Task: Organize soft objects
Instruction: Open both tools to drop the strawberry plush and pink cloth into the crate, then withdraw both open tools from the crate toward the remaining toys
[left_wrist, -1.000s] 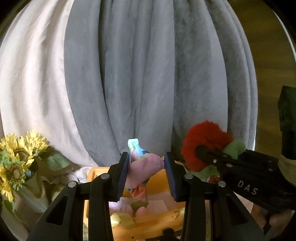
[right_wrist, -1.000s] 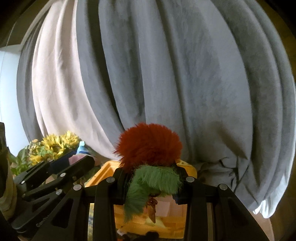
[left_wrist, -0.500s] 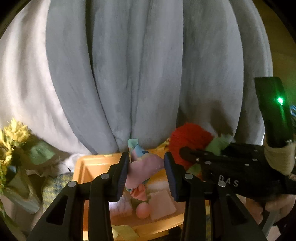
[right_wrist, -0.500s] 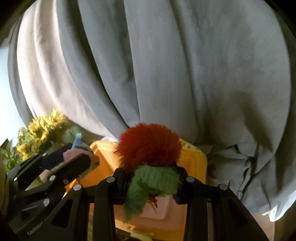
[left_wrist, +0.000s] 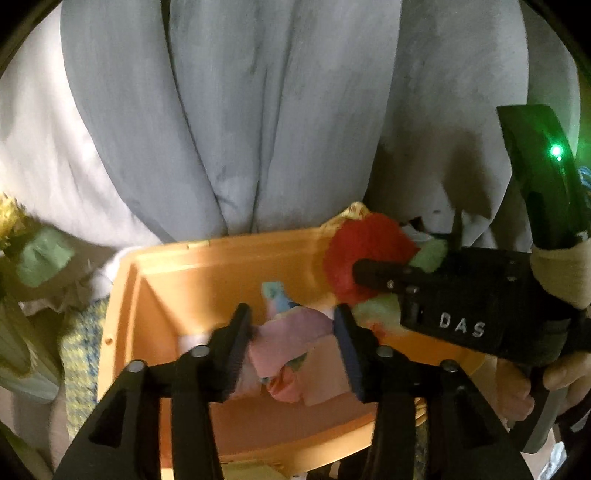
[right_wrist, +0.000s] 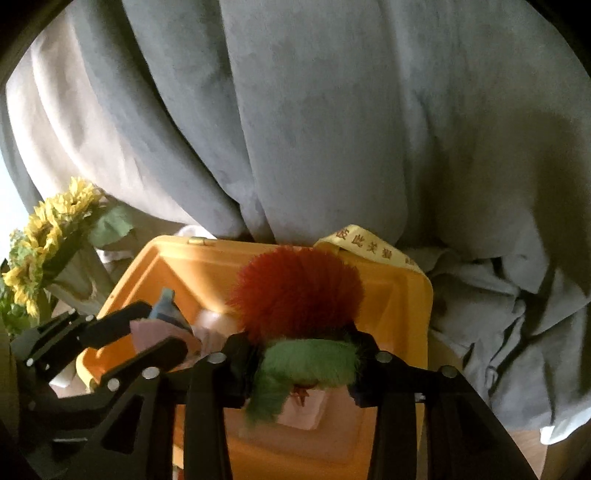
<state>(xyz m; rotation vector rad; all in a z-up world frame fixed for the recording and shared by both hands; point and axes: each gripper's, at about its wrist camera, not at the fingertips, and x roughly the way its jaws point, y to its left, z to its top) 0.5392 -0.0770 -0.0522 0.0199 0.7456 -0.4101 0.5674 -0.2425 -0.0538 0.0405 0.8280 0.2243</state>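
Note:
My left gripper (left_wrist: 291, 332) is shut on a pink and blue soft toy (left_wrist: 286, 338) and holds it over the open orange bin (left_wrist: 229, 266). My right gripper (right_wrist: 306, 354) is shut on a red and green fluffy toy (right_wrist: 297, 291), also above the orange bin (right_wrist: 399, 295). In the left wrist view the right gripper (left_wrist: 373, 273) comes in from the right with the red fluffy toy (left_wrist: 362, 254) at the bin's far right corner. In the right wrist view the left gripper (right_wrist: 147, 332) and its pink toy (right_wrist: 162, 325) sit at the bin's left side. Pale soft items lie in the bin.
Grey and white curtains (left_wrist: 280, 122) hang close behind the bin. A sunflower bouquet (right_wrist: 48, 236) stands left of the bin. A yellow ribbon with red writing (right_wrist: 365, 247) lies on the bin's far rim. A blue-yellow knitted cloth (left_wrist: 81, 354) lies left of the bin.
Both grippers have lowered and tilted down toward the bin with their toys still held. The bin now fills more of both views.

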